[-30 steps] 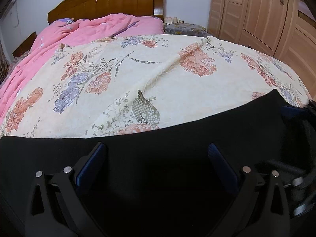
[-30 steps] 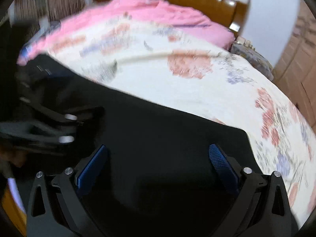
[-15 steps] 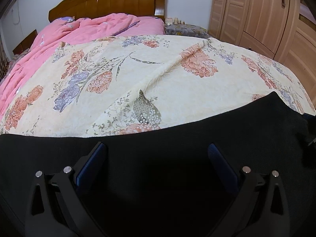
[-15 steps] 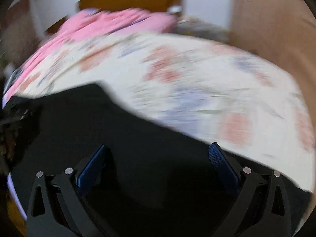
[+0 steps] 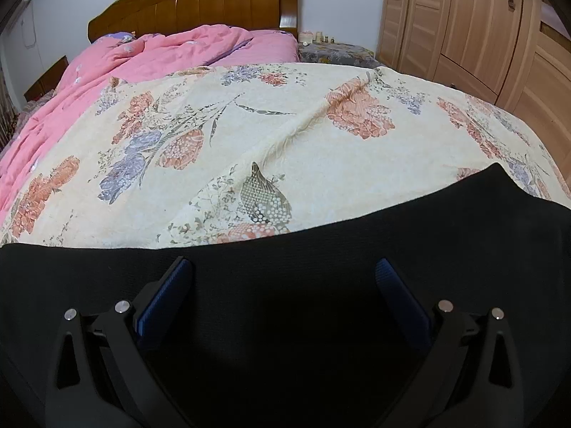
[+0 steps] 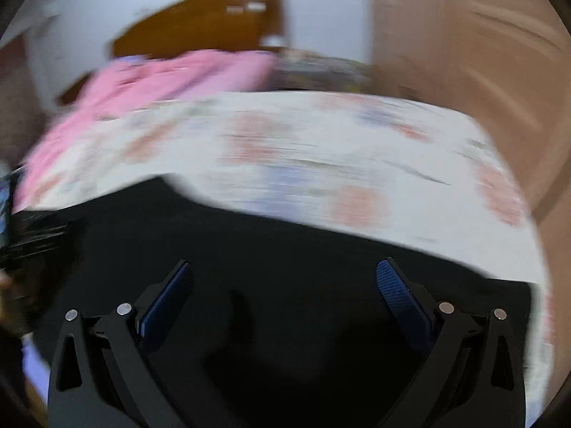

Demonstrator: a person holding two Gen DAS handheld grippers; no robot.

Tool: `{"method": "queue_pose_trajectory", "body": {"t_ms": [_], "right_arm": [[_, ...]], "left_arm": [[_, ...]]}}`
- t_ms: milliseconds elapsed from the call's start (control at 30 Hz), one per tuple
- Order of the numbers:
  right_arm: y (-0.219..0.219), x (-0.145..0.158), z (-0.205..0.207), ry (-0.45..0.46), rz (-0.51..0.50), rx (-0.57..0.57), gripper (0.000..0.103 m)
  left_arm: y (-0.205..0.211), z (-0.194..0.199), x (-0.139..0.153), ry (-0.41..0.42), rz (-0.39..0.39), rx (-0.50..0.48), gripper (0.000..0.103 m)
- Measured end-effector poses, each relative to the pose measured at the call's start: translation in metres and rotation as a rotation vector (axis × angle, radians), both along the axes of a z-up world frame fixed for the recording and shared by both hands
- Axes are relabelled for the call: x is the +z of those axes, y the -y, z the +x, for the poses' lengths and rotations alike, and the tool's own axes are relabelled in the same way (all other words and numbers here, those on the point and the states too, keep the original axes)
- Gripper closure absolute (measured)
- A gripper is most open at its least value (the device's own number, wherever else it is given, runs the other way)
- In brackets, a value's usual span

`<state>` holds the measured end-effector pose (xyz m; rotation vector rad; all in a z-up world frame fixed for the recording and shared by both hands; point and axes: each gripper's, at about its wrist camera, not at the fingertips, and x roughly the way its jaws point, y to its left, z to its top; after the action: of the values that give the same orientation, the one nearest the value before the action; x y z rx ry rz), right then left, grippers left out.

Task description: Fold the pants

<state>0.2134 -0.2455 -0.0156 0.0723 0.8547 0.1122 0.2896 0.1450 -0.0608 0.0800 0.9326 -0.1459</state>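
Note:
Black pants (image 5: 321, 249) lie flat across the near end of a bed with a cream floral cover (image 5: 285, 135). In the left wrist view my left gripper (image 5: 283, 271) is open and empty, just over the pants near their far edge. In the right wrist view, which is motion-blurred, the pants (image 6: 285, 249) fill the lower half and my right gripper (image 6: 283, 274) is open and empty above them. The left gripper's black body (image 6: 32, 235) shows dimly at the left edge of that view.
A pink duvet (image 5: 125, 71) is bunched at the bed's far left below a wooden headboard (image 5: 200, 7). A wooden wardrobe (image 5: 481, 28) stands along the right side. A small nightstand with bottles (image 5: 321, 41) sits between the two.
The right gripper has swung to the right along the pants and is still moving; it has left the left wrist view. The left gripper has stayed nearly still. Both stay open.

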Motion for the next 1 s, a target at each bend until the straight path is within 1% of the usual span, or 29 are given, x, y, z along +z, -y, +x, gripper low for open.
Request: {"method": "queue_pose_trajectory", "body": {"t_ms": [67,100,133,200,233,267,300,333,367,400,433,467,500,533,567,600,633,667,700,733,800,867,900,1000], "right_arm": [[-0.059,0.002,0.003,0.002,-0.002,0.169,0.005],[-0.096,0.001,0.005,-0.002,-0.009,0.274,0.005],[-0.124,-0.002,0.008,-0.010,-0.037,0.333,0.005],[-0.167,-0.012,0.016,-0.032,-0.110,0.410,0.005],[-0.181,-0.017,0.016,-0.041,-0.134,0.437,0.005],[-0.193,-0.024,0.016,-0.048,-0.157,0.463,0.005],[-0.198,-0.031,0.016,-0.052,-0.170,0.476,0.005],[-0.200,-0.040,0.018,-0.067,-0.182,0.480,0.004],[-0.196,-0.045,0.020,-0.085,-0.157,0.477,0.004],[-0.188,-0.040,0.023,-0.076,-0.116,0.462,0.004],[-0.183,-0.038,0.023,-0.080,-0.102,0.446,0.004],[-0.180,-0.040,0.025,-0.091,-0.087,0.438,0.004],[-0.181,-0.040,0.026,-0.085,-0.080,0.439,0.004],[-0.183,-0.040,0.026,-0.085,-0.098,0.438,0.004],[-0.188,-0.041,0.026,-0.080,-0.131,0.436,0.004],[-0.193,-0.042,0.025,-0.074,-0.151,0.435,0.004],[-0.194,-0.042,0.023,-0.066,-0.164,0.434,0.004],[-0.194,-0.042,0.024,-0.064,-0.165,0.433,0.004],[-0.193,-0.042,0.026,-0.068,-0.156,0.433,0.004],[-0.193,-0.043,0.027,-0.072,-0.145,0.432,0.004],[-0.192,-0.043,0.028,-0.074,-0.142,0.431,0.004],[-0.192,-0.044,0.027,-0.071,-0.151,0.429,0.004],[-0.192,-0.044,0.027,-0.070,-0.151,0.429,0.004],[-0.192,-0.044,0.026,-0.070,-0.148,0.429,0.004]], "left_arm": [[0.001,0.000,0.000,0.000,0.002,0.001,0.001],[0.000,0.000,0.000,0.000,0.000,0.000,0.001],[0.000,0.000,0.000,0.001,-0.004,0.000,0.001],[-0.006,-0.002,0.005,0.010,-0.051,0.002,0.002],[-0.015,-0.006,0.013,0.041,-0.090,0.015,0.002],[-0.022,-0.013,0.021,0.080,-0.108,0.033,0.002],[-0.046,-0.029,0.040,0.171,-0.186,0.076,0.002],[-0.070,-0.041,0.052,0.216,-0.279,0.108,0.002],[-0.087,-0.050,0.058,0.236,-0.339,0.136,0.002],[-0.123,-0.068,0.065,0.272,-0.429,0.210,0.002],[-0.150,-0.083,0.067,0.300,-0.483,0.267,0.002],[-0.188,-0.104,0.066,0.331,-0.558,0.341,0.002],[-0.214,-0.119,0.064,0.346,-0.606,0.391,0.002],[-0.246,-0.136,0.059,0.360,-0.667,0.453,0.002],[-0.267,-0.148,0.056,0.368,-0.709,0.493,0.002],[-0.298,-0.165,0.051,0.379,-0.758,0.553,0.003],[-0.319,-0.176,0.048,0.389,-0.785,0.593,0.003],[-0.336,-0.186,0.045,0.397,-0.812,0.624,0.003],[-0.354,-0.195,0.040,0.398,-0.856,0.638,0.003],[-0.368,-0.197,0.033,0.371,-0.901,0.627,0.003],[-0.380,-0.192,0.023,0.320,-0.925,0.616,0.016],[-0.383,-0.181,0.014,0.264,-0.926,0.598,0.018],[-0.383,-0.177,0.012,0.244,-0.917,0.594,0.020],[-0.383,-0.168,0.005,0.213,-0.889,0.605,0.021]]}}
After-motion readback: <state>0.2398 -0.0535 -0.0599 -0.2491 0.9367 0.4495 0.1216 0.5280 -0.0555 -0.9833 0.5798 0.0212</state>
